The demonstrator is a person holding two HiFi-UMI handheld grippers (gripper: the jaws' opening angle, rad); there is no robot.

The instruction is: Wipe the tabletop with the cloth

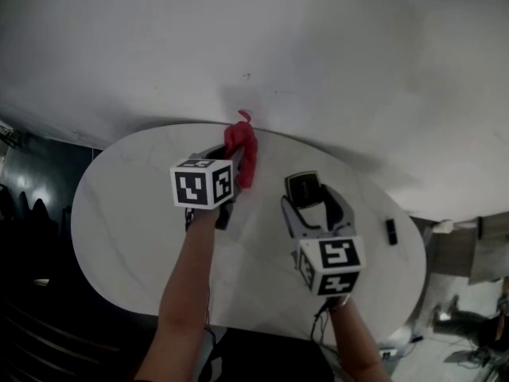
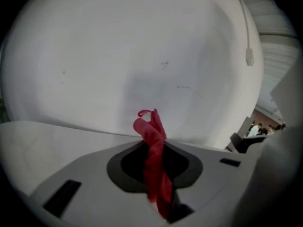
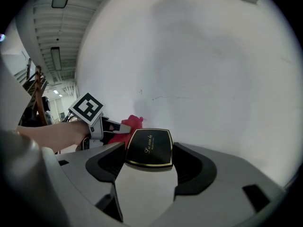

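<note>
At the left of the white oval desk (image 1: 131, 213), the person's bare left forearm (image 1: 187, 285) reaches out toward the far edge. The left gripper (image 1: 229, 169) is at the end of it, with its marker cube (image 1: 203, 183) facing up. Its fingers are clenched on a red cloth (image 2: 152, 143). The cloth is pinched as a narrow bunched strip, and its crumpled free end sticks out beyond the fingertips. In the head view the cloth sits over the far middle part of the desk, close to the edge where the desk meets the plain white wall (image 1: 318, 46). None of the views shows whether the cloth touches the desk.

Just to the right and a little nearer is the right gripper (image 1: 312, 201), with its own marker cube (image 1: 332, 265) toward the person. Its fingers are grasping a small black case (image 3: 148, 148), a flat rounded square with a thin gold border and gold script on its lid. The case is held between the fingers with the lid tilted up toward the camera. From the right gripper view, the left gripper and its red cloth show just beyond the case, to its left.

Farther right, well apart from both grippers, a small dark object (image 1: 391, 231) lies on the desk near its right edge — too small to identify.
</note>
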